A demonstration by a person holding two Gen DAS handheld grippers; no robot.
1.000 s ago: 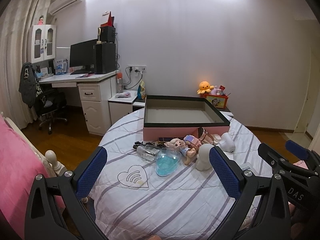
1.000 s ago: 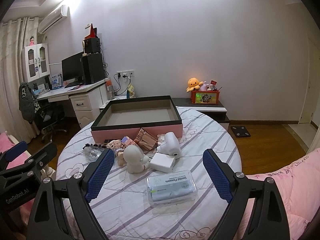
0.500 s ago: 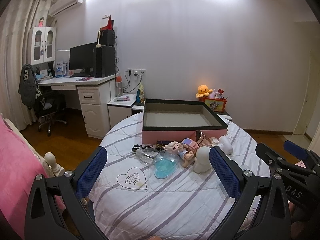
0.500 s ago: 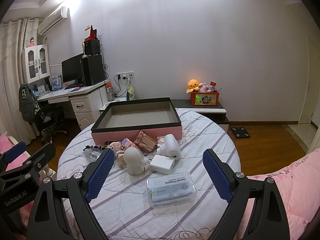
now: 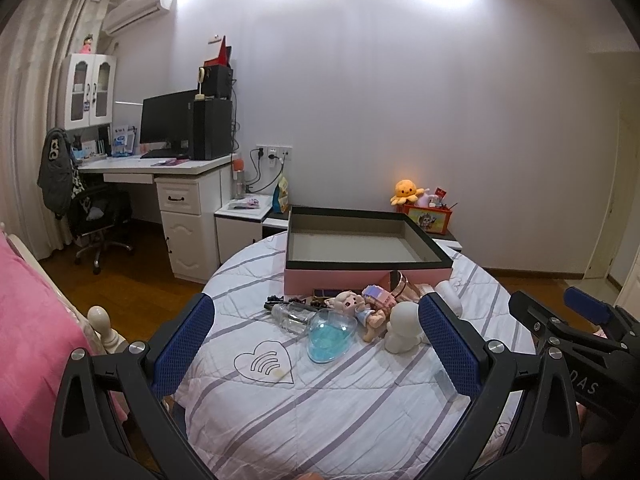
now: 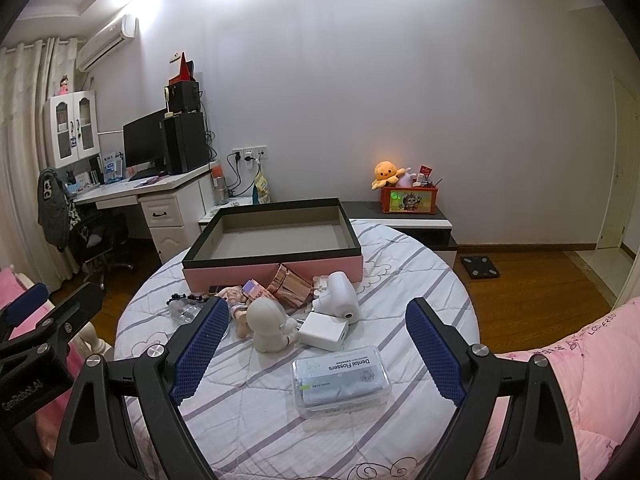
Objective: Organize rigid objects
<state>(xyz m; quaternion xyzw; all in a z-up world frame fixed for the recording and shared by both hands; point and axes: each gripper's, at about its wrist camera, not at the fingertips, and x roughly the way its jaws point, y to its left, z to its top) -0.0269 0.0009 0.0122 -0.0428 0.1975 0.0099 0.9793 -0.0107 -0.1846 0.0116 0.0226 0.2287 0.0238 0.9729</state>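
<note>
An empty pink box with a black rim [image 5: 368, 276] stands at the far side of a round table under a white striped cover [image 5: 320, 420]. In front of it lie a clear bottle [image 5: 292, 314], a blue heart-shaped case [image 5: 330, 338], a doll [image 5: 356, 306], a white figurine [image 6: 266, 324], a rose-gold cup [image 6: 290, 286], a white round device [image 6: 340, 296], a white charger [image 6: 324, 330] and a dental flossers box [image 6: 340, 380]. My left gripper [image 5: 316, 304] hovers open, short of the bottle and case. My right gripper [image 6: 317, 306] hangs open above the flossers box, holding nothing.
Pink bedding [image 6: 568, 360] borders the table on the right and pink bedding [image 5: 24, 320] with a white bedpost on the left. A white desk with a monitor [image 5: 168, 120] and an office chair stand at the back left. A low cabinet with toys [image 6: 404, 196] stands behind the box.
</note>
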